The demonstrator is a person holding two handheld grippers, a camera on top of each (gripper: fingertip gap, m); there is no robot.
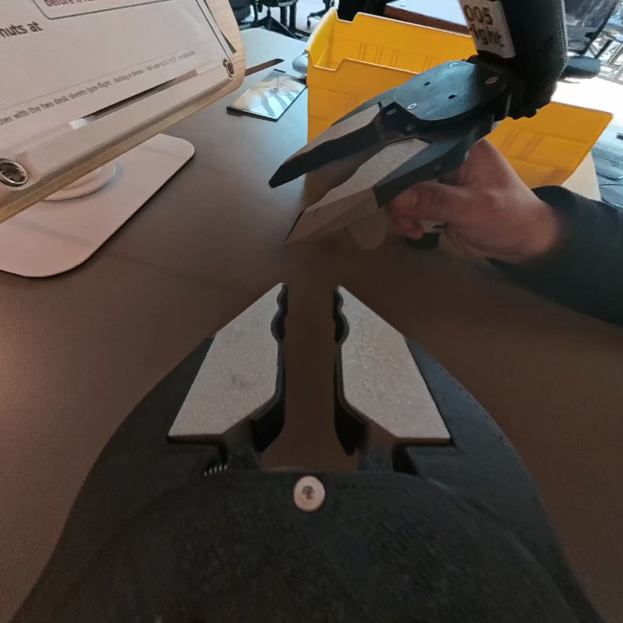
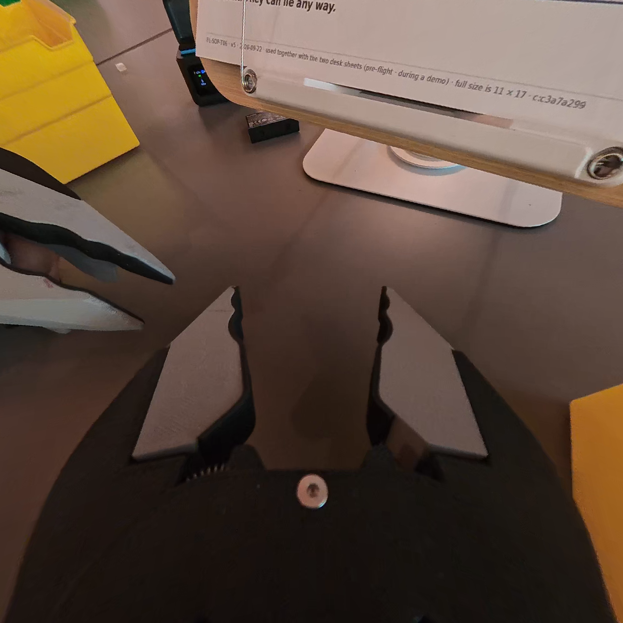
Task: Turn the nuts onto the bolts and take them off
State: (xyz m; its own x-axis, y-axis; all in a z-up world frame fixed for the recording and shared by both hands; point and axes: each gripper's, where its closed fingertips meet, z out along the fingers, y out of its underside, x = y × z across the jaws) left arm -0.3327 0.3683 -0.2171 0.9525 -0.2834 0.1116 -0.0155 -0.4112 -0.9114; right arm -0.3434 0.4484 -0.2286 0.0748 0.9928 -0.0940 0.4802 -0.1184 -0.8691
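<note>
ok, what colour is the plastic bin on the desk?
Yellow plastic bin; shows best in the left wrist view.

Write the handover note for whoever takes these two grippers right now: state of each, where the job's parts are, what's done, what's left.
Left gripper: open a little, holding nothing, above the bare dark table.
Right gripper: open wider, holding nothing, also over the table, held in a hand.
Parts: no nuts or bolts show in either view. They may be in the yellow bin behind the right gripper, but its inside is hidden.
Nearby: a paper sheet on a white stand, and a small black box on the table.
Done: nothing I can confirm.
Left: find the nuts and bolts, thread them on, take them off.
</note>
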